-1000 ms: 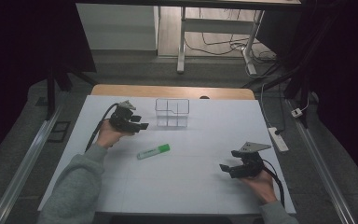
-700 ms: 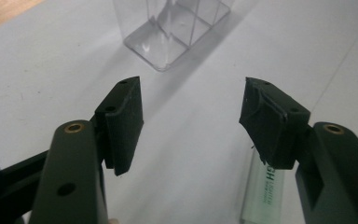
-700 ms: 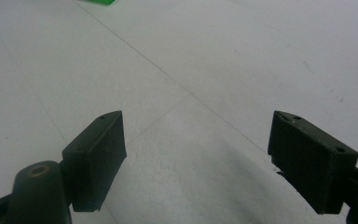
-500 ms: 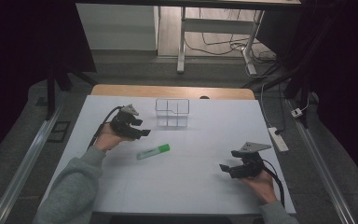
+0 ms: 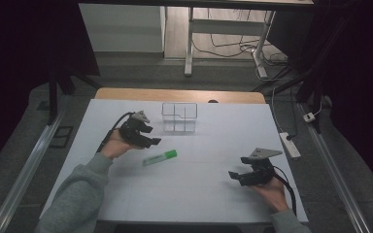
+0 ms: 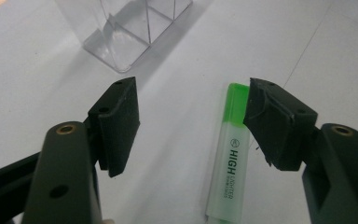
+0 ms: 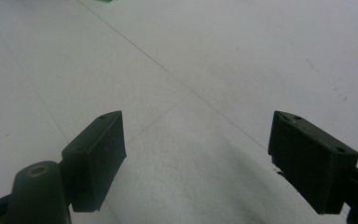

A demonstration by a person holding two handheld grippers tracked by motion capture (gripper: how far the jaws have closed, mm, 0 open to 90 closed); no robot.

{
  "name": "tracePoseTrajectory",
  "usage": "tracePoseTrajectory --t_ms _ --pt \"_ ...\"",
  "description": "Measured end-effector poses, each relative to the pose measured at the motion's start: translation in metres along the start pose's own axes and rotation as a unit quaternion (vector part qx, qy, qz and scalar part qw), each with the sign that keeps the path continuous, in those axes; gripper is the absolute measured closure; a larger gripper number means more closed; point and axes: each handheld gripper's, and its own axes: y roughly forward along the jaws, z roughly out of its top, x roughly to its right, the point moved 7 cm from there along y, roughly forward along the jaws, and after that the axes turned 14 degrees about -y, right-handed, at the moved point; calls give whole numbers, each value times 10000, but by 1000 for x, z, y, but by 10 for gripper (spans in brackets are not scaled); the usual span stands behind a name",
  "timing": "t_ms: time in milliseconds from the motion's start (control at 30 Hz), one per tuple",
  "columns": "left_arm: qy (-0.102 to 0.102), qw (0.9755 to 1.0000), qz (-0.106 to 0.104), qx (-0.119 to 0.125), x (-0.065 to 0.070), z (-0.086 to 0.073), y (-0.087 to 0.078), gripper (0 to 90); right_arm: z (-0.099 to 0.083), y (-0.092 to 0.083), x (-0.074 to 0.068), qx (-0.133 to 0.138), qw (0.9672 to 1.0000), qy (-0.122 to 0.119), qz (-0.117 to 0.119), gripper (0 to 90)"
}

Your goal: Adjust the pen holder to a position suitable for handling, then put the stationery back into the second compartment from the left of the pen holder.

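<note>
Closing in on the green highlighter point(image 6: 230, 158) lying flat on the white table point(image 5: 209, 194) near the clear organizer point(image 5: 179, 117), left gripper point(image 6: 193, 123) just spread wide and empty, right gripper point(image 7: 198, 161) agape aside; next, lowering astride the barrel and pinching.

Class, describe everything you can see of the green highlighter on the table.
The highlighter is a short, flat-sided pen with a pale, translucent-looking plastic body, a bright green cap end and black print reading "HIGH". It lies flat on the white table, a little in front of the clear compartment box, its green end pointing toward the person's right in the high view. Nothing grips it: the left tongs, whose jaws have just been opening, hover over it, one jaw overlapping the green end in the left gripper view.
</note>
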Motion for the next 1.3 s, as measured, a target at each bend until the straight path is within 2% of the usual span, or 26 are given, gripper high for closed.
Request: tracePoseTrajectory --t_ms 300,533,867,1200,1300 --pt "100 9999 -38 -114 10 4 8 341 1 -1 -1 23 10000 22 20 185" --pt "264 9992 -78 -273 20 6 18 330 0 -1 -1 -7 10000 -6 5 184" --pt "346 9981 -117 -499 32 8 36 314 0 -1 -1 -19 10000 -24 8 184" --pt "451 9952 -125 -854 36 2 46 296 0 0 -1 -33 10000 -35 21 184" --pt "565 9934 -137 -993 36 1 50 280 0 0 -1 -38 10000 -36 25 184"
